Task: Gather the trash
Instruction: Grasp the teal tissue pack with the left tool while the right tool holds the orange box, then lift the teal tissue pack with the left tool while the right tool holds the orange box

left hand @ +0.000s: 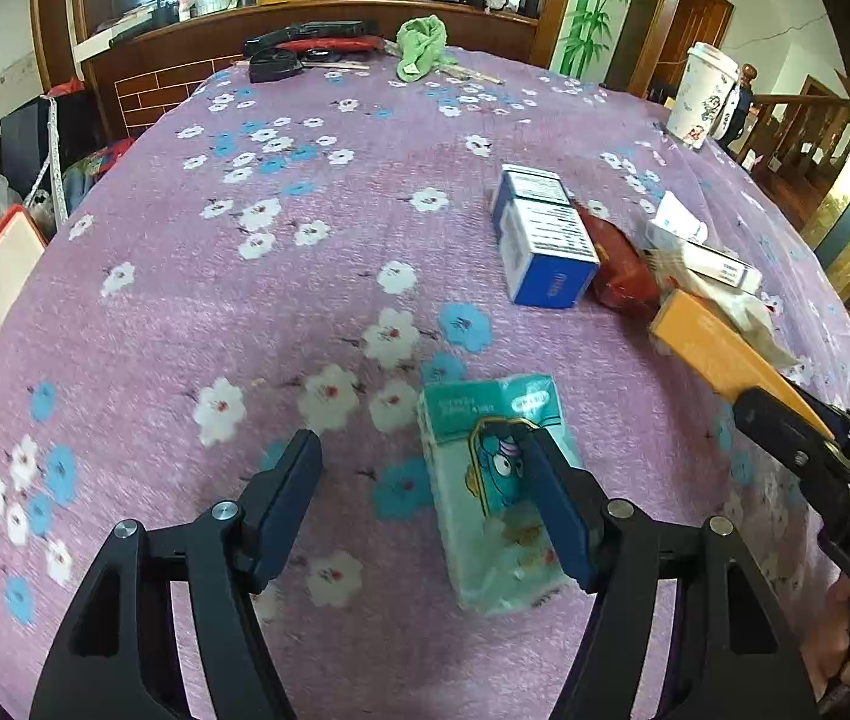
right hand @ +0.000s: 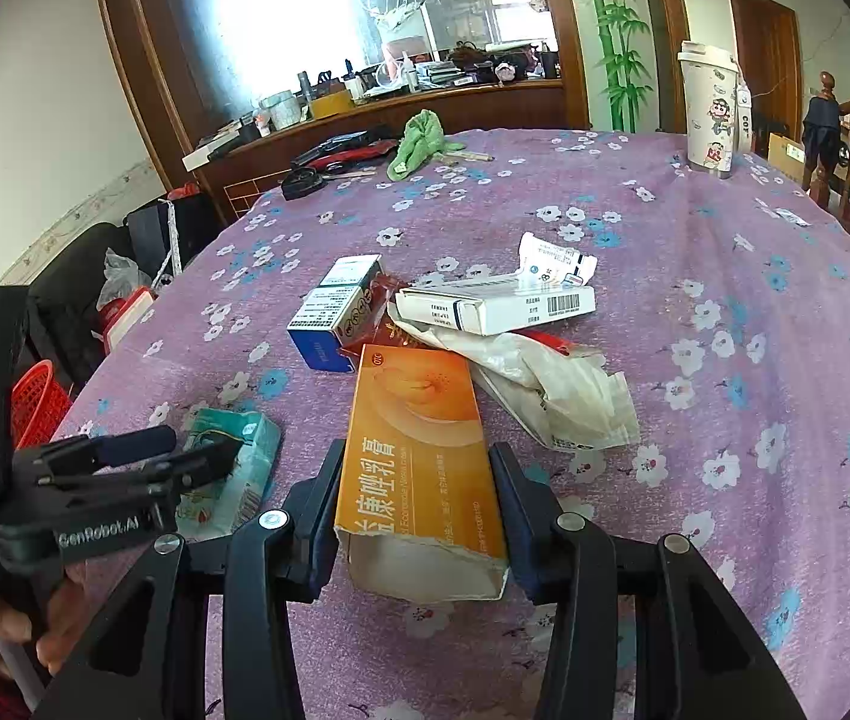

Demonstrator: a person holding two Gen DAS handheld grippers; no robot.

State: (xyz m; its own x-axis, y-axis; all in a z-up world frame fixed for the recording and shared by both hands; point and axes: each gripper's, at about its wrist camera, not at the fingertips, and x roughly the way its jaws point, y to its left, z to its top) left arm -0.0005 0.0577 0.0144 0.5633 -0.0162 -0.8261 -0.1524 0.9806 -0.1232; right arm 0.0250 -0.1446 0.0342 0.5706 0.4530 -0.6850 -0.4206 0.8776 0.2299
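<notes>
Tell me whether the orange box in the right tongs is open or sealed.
Open. The orange box shows a torn end flap and a bare, hollow white inside at the end nearest the camera, between the right tongs.

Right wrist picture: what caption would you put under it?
Right tool clamps an opened orange medicine box above the flowery purple tablecloth.

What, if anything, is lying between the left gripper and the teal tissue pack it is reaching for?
Nothing visible does. The left gripper is open right at the tissue pack, one finger already over its top and only bare tablecloth under the other. The orange box in the right gripper lies apart, to one side.
</notes>
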